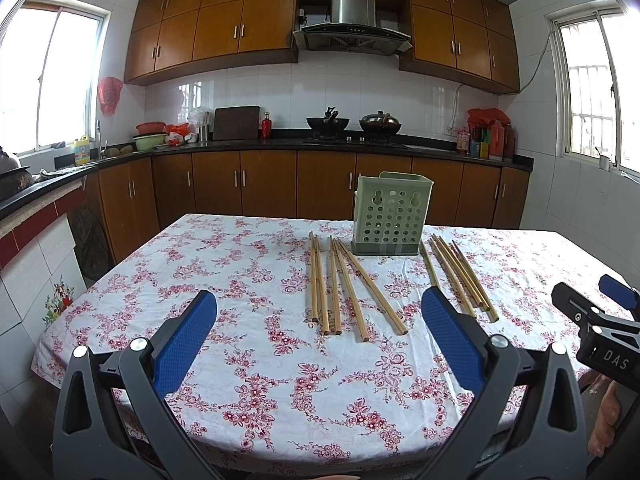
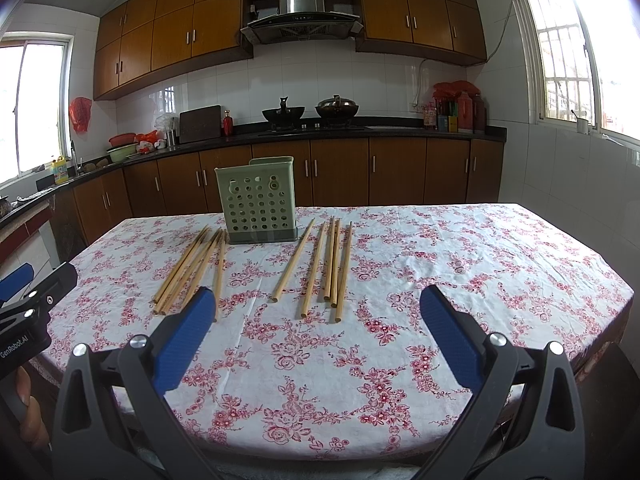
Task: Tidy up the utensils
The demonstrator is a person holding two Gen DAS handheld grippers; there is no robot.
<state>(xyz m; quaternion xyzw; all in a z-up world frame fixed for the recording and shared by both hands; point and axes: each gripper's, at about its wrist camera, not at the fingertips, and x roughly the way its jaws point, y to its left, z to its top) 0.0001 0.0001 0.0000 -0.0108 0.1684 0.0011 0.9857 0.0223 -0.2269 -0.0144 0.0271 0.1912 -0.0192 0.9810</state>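
Brown wooden cabinets [image 1: 256,28] run along the far wall of the kitchen, with a steel range hood [image 1: 352,20] between them and two dark woks [image 2: 308,114] on the stove below. Before me stands a table covered with a white cloth with red flowers [image 1: 248,360].

I hold both grippers low at the near edge of this table. My left gripper [image 1: 319,334] has its jaws spread wide and nothing is between the blue pads [image 1: 182,350]. My right gripper [image 2: 318,330] is the same: jaws wide apart, holding nothing.

On the cloth stands a green holder with round holes [image 1: 390,214], upright, toward the far side of the table. Wooden chopsticks lie flat on both sides of it. One group of chopsticks [image 1: 340,286] lies to the left of the holder, and a second group of chopsticks [image 1: 460,276] lies to the right. All of them are outside the holder, near its base, and I cannot tell if any of them touches it.

From the left wrist view I see the right gripper at the right edge and part of the hand below it. The right wrist view shows instead the left gripper at its left edge, and there the right window [image 2: 568,48] is bigger. The sink corner with a yellow bottle [image 1: 81,150] is clearer in the left view.
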